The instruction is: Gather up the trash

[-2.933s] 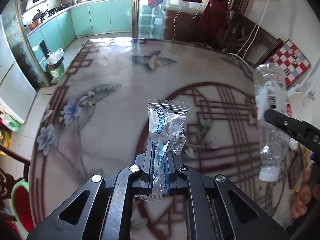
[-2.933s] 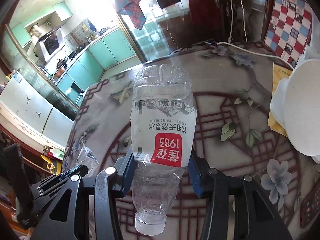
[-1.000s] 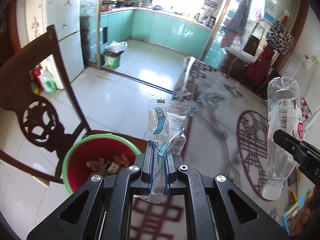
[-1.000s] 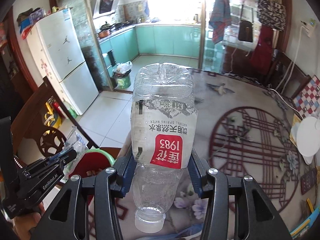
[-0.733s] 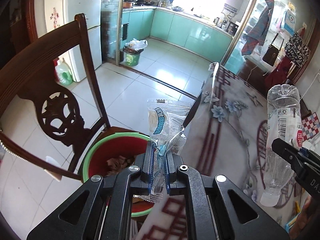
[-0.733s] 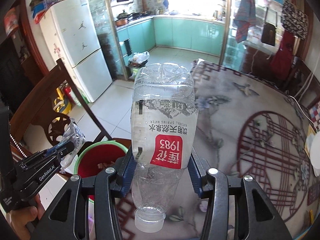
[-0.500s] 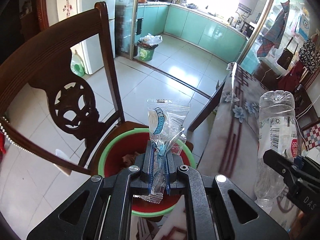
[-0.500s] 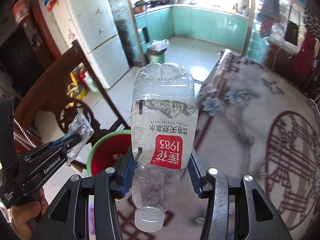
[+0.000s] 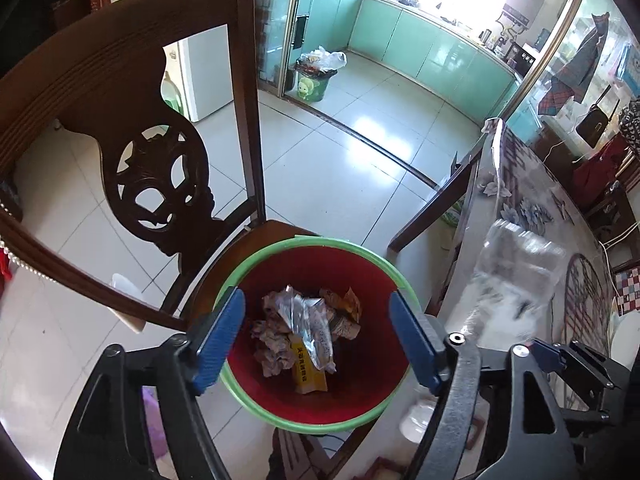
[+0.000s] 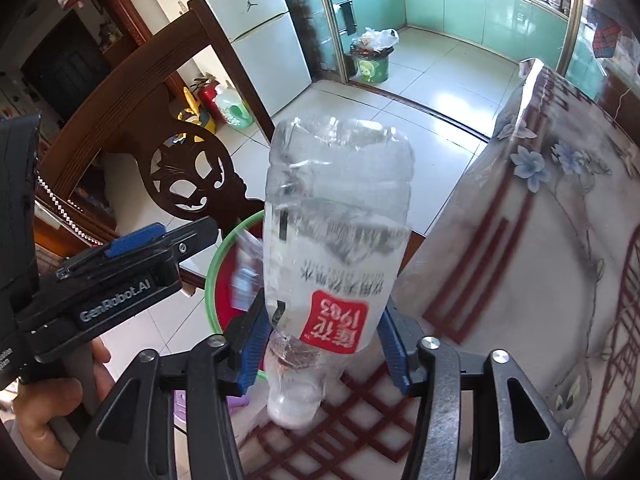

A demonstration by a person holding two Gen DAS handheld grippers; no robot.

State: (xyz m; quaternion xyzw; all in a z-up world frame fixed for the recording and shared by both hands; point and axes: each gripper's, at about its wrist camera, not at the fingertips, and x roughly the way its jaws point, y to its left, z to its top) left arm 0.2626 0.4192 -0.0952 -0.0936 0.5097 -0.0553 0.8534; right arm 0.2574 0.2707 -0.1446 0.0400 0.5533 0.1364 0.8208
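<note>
**Both claws open at the red bin: wrapper in, bottle loose**

Left gripper (image 9: 315,300): jaws wide apart, just been opening, nothing between the blue pads. It points steeply down, straight over the bin (image 9: 312,428), which is red inside with a green rim. A clear wrapper (image 9: 308,324) lies on top of the bin's contents, with crumpled paper (image 9: 272,344) and a yellow packet (image 9: 308,372) under and beside it. The right wrist view shows a blurred scrap of clear plastic at the bin's mouth. Cannot tell if the wrapper has settled.

Right gripper (image 10: 322,316): jaws part open, just been opening. The plastic bottle (image 10: 340,220) is between the pads, upside down, cap end toward the camera, red label low. The bottle is smeared while the jaws are sharp, so it sits loose, not pinched. The pads stand just beside its shoulder. In the left wrist view the bottle is a blur just beside the bin's rim on the table side, cap end low near the rim.

The bin stands on the seat of a dark carved wooden chair (image 9: 120,80). The table (image 10: 540,260), with a floral cover, sits just beside the chair. A hand (image 10: 44,404) grips the left tool's handle. Beyond are a tiled floor, a small green waste bin (image 9: 314,80) at the kitchen doorway and a white fridge (image 10: 256,12).
</note>
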